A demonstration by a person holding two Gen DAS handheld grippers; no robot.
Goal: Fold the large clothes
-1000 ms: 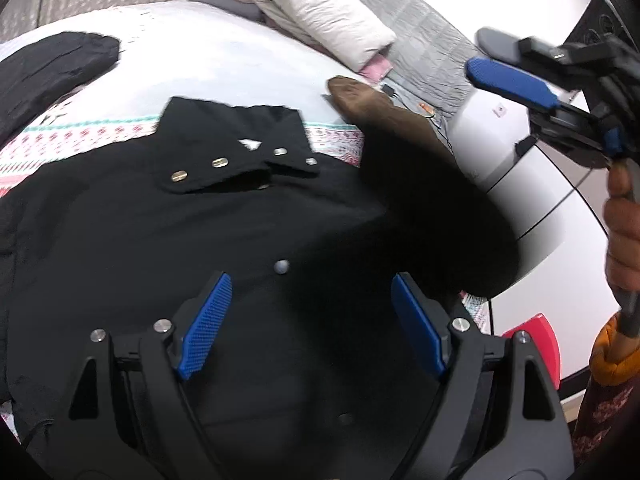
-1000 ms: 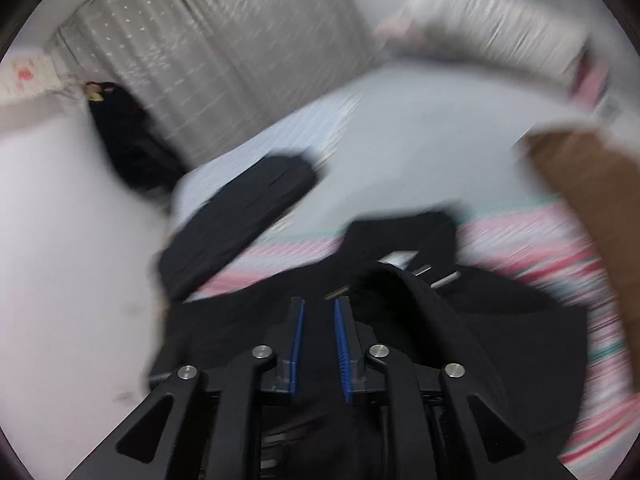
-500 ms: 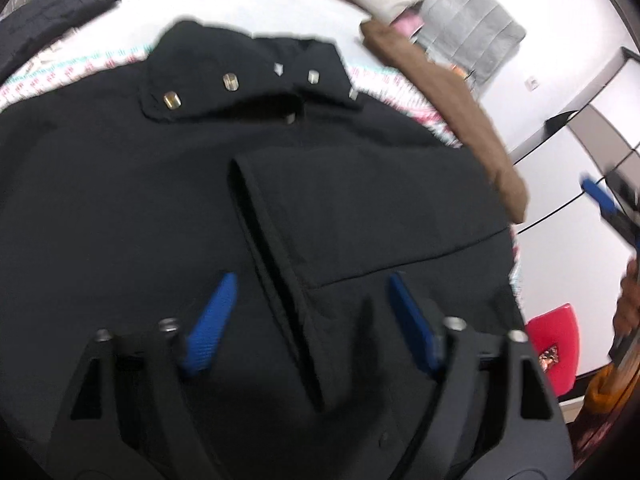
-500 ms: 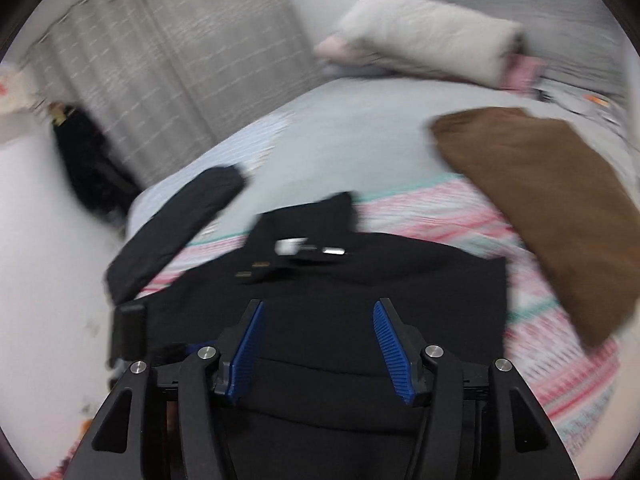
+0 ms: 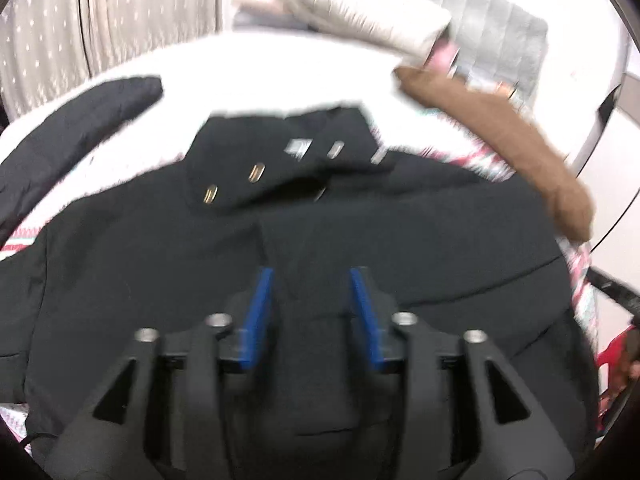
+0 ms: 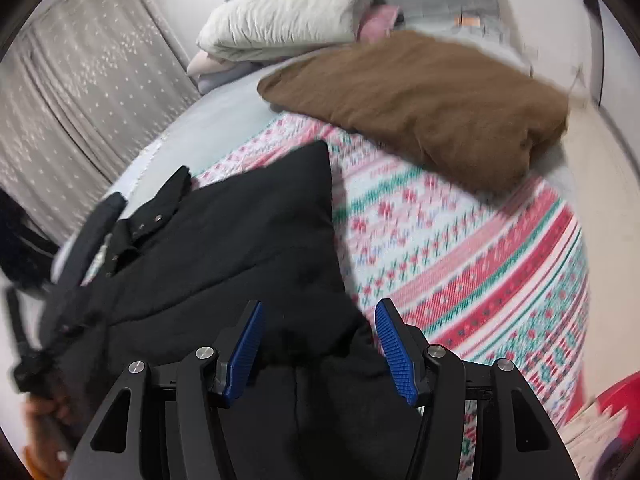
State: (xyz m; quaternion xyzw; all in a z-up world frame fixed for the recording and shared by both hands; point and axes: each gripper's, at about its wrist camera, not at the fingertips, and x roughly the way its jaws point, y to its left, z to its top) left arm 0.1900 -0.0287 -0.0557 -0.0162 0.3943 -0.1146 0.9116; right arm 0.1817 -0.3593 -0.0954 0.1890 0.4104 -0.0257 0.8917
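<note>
A black jacket [image 5: 360, 232] with metal snaps on its collar [image 5: 256, 172] lies flat on the bed; its right side is folded in over the front. My left gripper [image 5: 312, 280] is open and hovers above the folded flap's edge near the jacket's middle. In the right wrist view the jacket [image 6: 248, 240] fills the lower left, and my right gripper [image 6: 318, 320] is open above its right edge, beside the patterned blanket [image 6: 460, 248].
A folded brown garment [image 6: 420, 96] lies on the bed to the right. Another black garment [image 5: 80, 120] lies at the far left. Pillows and folded bedding [image 6: 288, 20] sit at the headboard. A curtain [image 5: 100, 20] hangs behind. A red object [image 6: 620, 400] stands beside the bed.
My right gripper let go of the jacket's side after folding it across, opened, and swung right. My left gripper's jaws narrowed and it pulled back, so the collar looks farther away.
</note>
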